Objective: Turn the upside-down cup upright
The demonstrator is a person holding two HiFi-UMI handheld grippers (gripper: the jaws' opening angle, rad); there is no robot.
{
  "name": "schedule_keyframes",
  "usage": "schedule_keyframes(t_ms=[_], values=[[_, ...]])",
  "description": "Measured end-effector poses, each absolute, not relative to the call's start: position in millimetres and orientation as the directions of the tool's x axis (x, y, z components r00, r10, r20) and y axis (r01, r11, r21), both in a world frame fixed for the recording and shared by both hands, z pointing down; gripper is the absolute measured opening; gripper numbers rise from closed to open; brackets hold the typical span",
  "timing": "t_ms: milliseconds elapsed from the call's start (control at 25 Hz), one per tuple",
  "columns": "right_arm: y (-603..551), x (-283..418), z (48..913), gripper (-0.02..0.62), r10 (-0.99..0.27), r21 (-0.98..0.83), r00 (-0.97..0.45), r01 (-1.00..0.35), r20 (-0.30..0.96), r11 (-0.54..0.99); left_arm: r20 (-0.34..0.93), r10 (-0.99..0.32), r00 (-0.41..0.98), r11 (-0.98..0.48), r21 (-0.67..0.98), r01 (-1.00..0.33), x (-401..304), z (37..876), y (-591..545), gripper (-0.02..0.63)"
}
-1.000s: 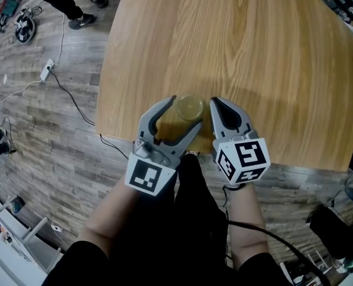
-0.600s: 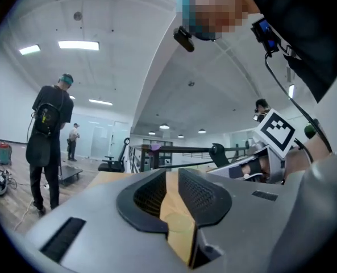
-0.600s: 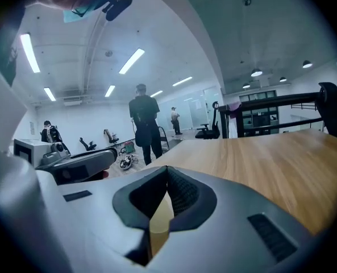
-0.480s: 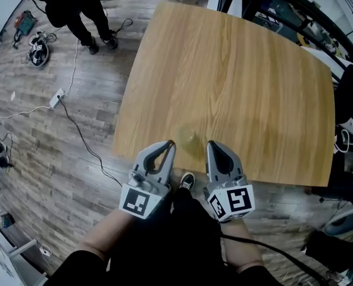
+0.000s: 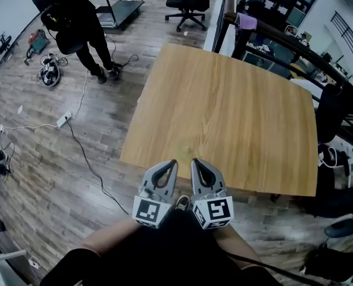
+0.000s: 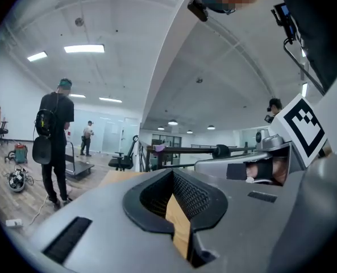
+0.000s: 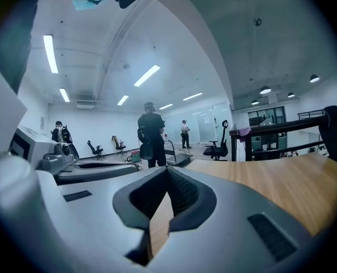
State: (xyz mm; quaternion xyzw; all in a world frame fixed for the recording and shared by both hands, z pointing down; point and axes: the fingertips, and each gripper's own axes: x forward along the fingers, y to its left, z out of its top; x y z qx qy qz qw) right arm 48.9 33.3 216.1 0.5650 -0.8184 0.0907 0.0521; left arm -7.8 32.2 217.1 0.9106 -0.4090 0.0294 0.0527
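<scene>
Task looks finished: left gripper (image 5: 171, 163) and right gripper (image 5: 195, 162) closed, empty, apart from the faint cup (image 5: 184, 151) on the worktop (image 5: 241, 112).

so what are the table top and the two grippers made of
Table top: wood or wood-look laminate, satin; long straight grain shows. Left gripper and right gripper: matte grey moulded plastic, probably; their inner pads are black and ribbed, likely rubber.
</scene>
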Motion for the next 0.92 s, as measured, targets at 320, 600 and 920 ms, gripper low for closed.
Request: schedule_keyframes(t_ms=[320, 600, 920], values=[[41.6, 54.1, 201.2, 0.014, -0.91, -0.091, -0.368, -0.93, 0.191, 0.356, 0.083, -0.742, 0.665, -0.666, 0.021, -0.745, -5.4, 200.6, 36.6, 0.008], [41.1, 49.8, 193.9, 0.014, -0.905, -0.079, -0.383, -0.924, 0.184, 0.375, 0.098, -0.74, 0.665, -0.668, 0.009, -0.744, -0.4, 200.9, 32.2, 0.008], [40.3, 57.2, 188.7, 0.014, -0.916, -0.071, -0.359, -0.933, 0.181, 0.352, 0.09, -0.736, 0.671, -0.674, 0.0, -0.739, 4.2, 196.5, 29.3, 0.008]])
